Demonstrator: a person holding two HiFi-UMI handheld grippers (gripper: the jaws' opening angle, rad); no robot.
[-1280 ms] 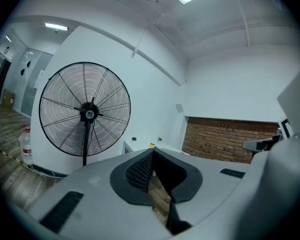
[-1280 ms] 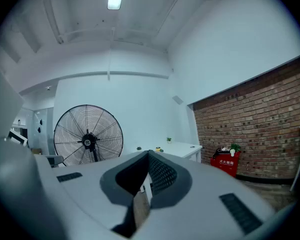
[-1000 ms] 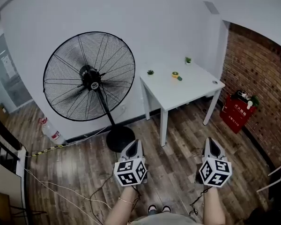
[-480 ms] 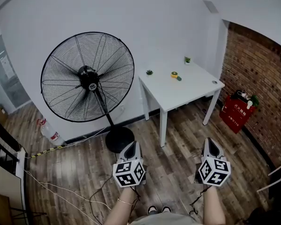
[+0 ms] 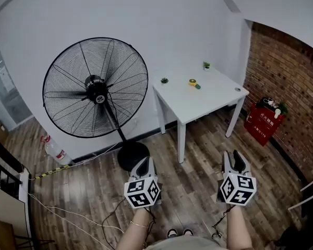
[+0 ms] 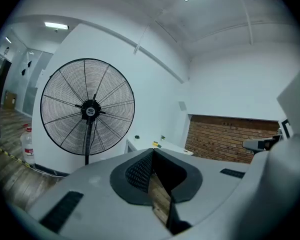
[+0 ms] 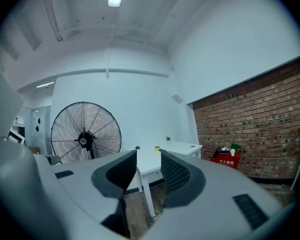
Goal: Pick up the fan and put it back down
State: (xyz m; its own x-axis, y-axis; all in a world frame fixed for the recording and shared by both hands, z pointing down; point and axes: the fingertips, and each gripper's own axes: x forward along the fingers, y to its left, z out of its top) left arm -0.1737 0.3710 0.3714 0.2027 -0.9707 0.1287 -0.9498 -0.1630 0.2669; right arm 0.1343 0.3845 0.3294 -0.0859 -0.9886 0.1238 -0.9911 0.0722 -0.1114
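standing upright on the wood floor (image 5: 198,191), the fan (image 5: 95,94) fills the ten o'clock part of the head view, its round black cage in front of the white wall (image 5: 146,25). its pole slants down to a dark round base (image 5: 133,155) on the boards.

the left gripper (image 5: 144,161) is held low at six o'clock, just short of that base, which lies at its twelve o'clock; the two do not touch. in the left gripper view its jaws meet at the tips with nothing between them, only a sliver of floor showing behind, and the fan rises at ten o'clock beyond them.

the right gripper (image 5: 233,156) hovers at about five o'clock over bare floor, well apart from the fan. in its own view the jaws stand apart with nothing held; a table leg and floor show through the gap.

a white table (image 5: 214,100) stands at one o'clock, just right of the fan, with two small green plants (image 5: 164,80) and a yellow item (image 5: 193,82) on top. a red box (image 5: 264,123) sits at three o'clock against the brick wall (image 5: 287,82). a bottle (image 5: 55,149) stands at nine o'clock by the wall, and cables (image 5: 68,212) trail over the floor at seven o'clock.
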